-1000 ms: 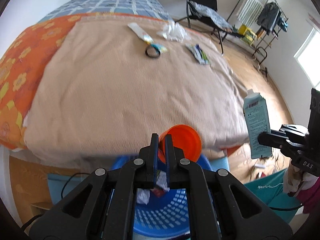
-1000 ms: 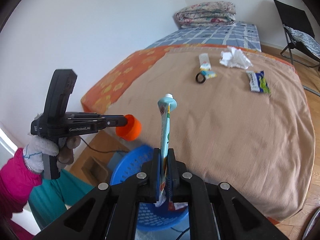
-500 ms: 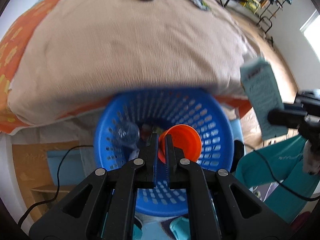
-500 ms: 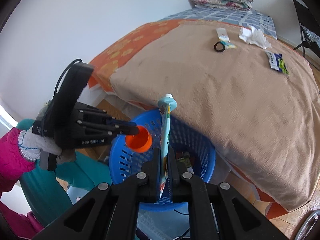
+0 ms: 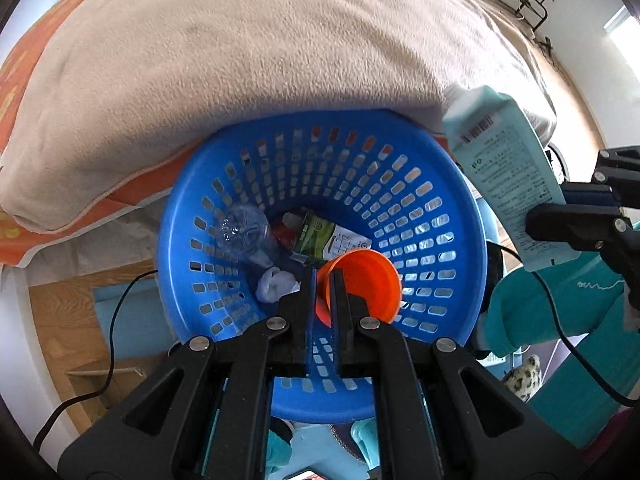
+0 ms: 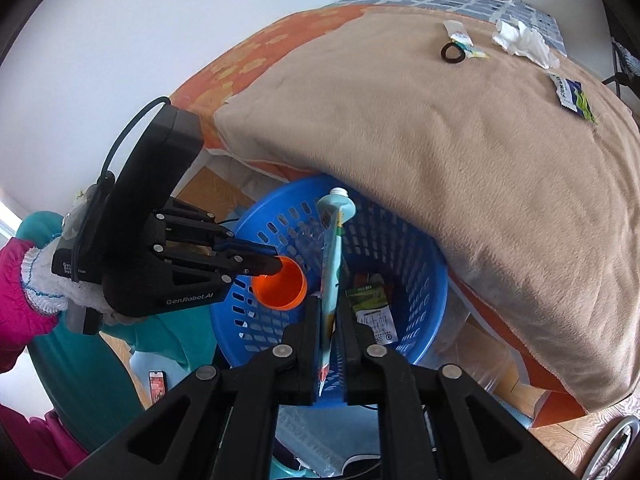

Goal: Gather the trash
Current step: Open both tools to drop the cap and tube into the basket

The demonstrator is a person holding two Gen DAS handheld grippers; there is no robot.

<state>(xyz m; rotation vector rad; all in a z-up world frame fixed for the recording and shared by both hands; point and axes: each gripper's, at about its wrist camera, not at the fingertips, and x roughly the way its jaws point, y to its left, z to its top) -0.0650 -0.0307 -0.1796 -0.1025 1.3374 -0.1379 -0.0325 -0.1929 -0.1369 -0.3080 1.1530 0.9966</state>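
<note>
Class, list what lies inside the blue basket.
Inside the blue basket: a clear plastic bottle, a green carton, white crumpled paper. The orange cup and left gripper cover part of its floor.

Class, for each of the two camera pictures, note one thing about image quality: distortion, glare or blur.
Left wrist view: fisheye bends the bed edge into an arc above the blue basket; the window corner is blown out white. Right wrist view: dark round vignette at the corners; the beige blanket bulges.

Probably bedroom: blanketed bed (image 6: 460,152)
</note>
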